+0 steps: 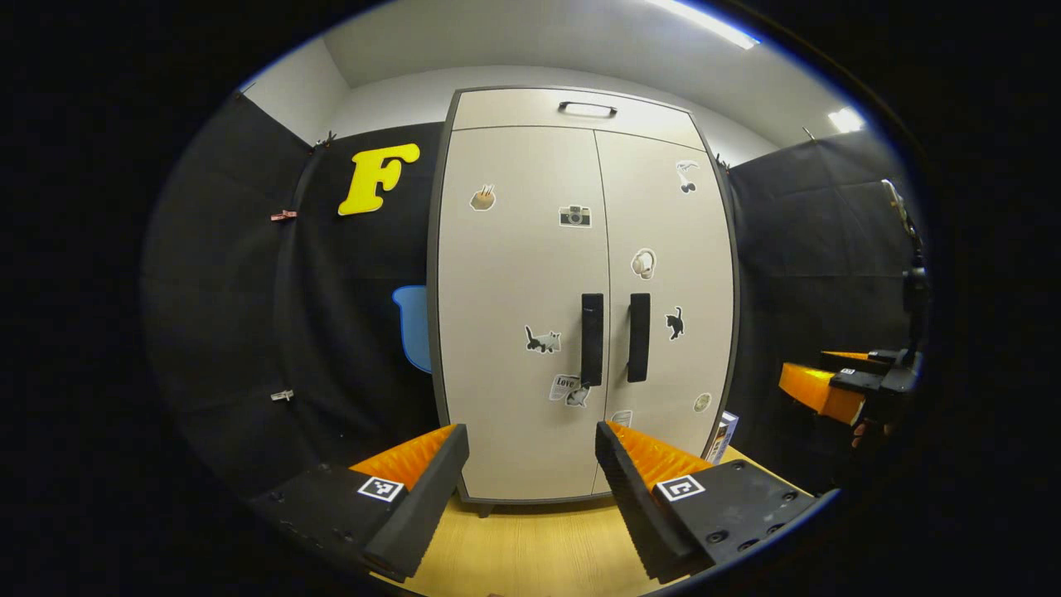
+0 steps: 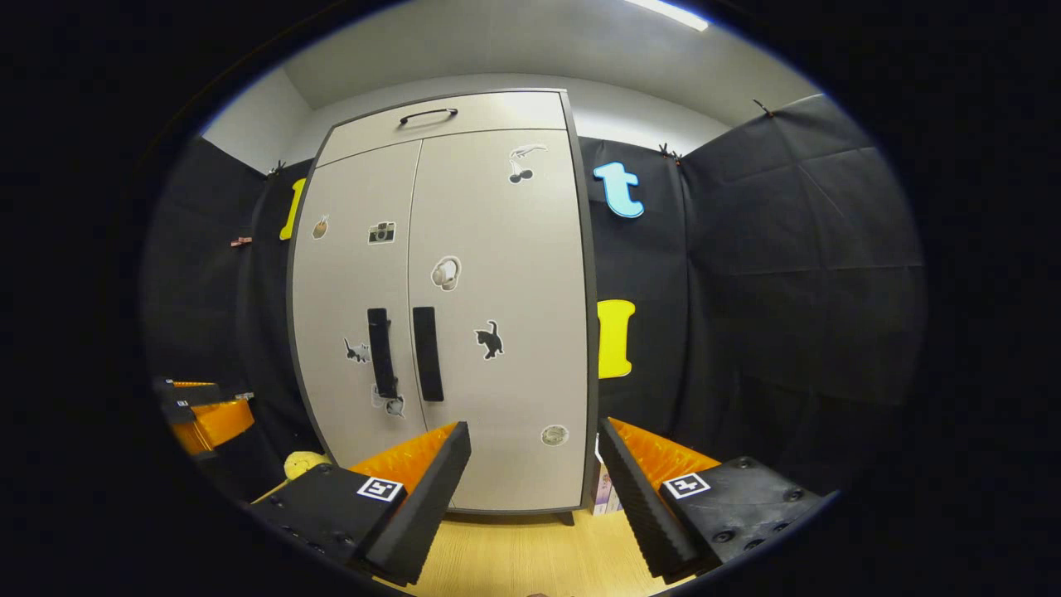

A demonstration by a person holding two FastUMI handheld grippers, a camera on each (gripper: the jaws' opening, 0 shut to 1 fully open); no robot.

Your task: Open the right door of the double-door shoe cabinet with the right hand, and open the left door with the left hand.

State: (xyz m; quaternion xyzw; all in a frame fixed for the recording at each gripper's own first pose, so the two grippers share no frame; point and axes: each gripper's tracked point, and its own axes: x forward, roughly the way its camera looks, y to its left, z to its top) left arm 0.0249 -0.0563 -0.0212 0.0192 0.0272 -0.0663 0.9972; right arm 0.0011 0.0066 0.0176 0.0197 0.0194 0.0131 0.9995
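A tall beige shoe cabinet (image 1: 530, 274) stands ahead with both doors closed. Two dark vertical handles sit side by side at the middle seam: the left door handle (image 1: 591, 338) and the right door handle (image 1: 637, 337). My left gripper (image 1: 530, 448) is open, well short of the cabinet, pointing at the lower left door. In the right gripper view the same cabinet (image 2: 489, 332) shows the left handle (image 2: 380, 352) and right handle (image 2: 428, 353). My right gripper (image 2: 535, 444) is open too, aimed at the lower right door (image 2: 497, 290), away from the handles. The right gripper (image 1: 854, 385) also appears at the far right of the left gripper view.
The cabinet stands on a light wooden floor (image 1: 530, 547). A flap with a handle (image 1: 587, 109) tops the cabinet. A small box (image 1: 724, 435) leans at its right foot. A yellow object (image 2: 302, 463) lies low on the left. Black cloth walls close in on both sides.
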